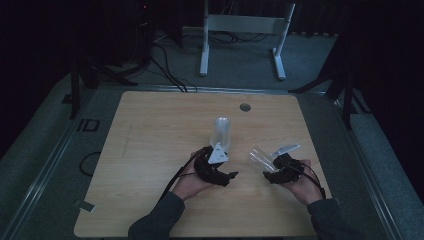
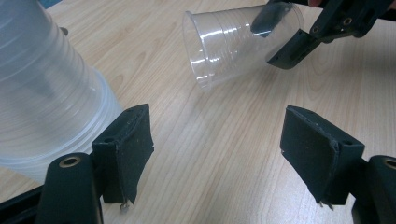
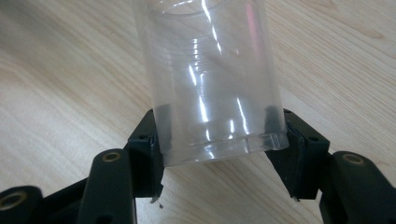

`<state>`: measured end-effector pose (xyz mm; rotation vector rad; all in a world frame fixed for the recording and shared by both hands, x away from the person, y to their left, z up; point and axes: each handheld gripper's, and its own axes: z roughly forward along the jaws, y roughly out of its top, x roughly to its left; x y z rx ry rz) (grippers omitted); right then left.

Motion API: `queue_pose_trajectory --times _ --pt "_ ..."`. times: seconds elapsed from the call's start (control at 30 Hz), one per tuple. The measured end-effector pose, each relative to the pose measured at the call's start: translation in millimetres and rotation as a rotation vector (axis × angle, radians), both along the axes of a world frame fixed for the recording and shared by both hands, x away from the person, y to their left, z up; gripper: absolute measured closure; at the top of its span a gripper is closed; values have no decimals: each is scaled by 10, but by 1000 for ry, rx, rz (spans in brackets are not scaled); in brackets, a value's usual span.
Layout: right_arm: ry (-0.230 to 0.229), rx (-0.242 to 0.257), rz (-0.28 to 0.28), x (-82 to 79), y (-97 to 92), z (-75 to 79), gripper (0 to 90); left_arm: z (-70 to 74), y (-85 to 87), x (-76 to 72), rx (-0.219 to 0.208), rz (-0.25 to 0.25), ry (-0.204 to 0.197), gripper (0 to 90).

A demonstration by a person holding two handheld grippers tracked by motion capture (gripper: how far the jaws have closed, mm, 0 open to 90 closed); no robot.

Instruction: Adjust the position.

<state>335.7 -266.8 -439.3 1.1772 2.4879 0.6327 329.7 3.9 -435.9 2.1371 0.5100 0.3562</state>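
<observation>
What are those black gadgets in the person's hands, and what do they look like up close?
They are handheld grippers. The left gripper and right gripper are black, each topped by a grey three-cornered plate, with thin black cables trailing back along the wrists. Each ends in two flat black padded fingers on arms with brass-coloured rivets. The person wears dark grey sleeves.

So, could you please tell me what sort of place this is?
Probably a dim lab recording station: a bare wooden table, cables across the grey floor, a white stand frame behind, and a clear plastic cup in hand-held grippers.
</observation>
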Motion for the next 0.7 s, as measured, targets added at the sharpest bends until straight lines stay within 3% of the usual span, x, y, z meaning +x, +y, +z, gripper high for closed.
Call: queue_pose_trajectory --times 0.4,0.7 --pt "-53 45 -92 -27 -9 -75 418 37 -5 19 -6 18 0 254" --pt "-111 37 -166 -15 -18 -99 417 72 -18 23 -21 33 -12 254"
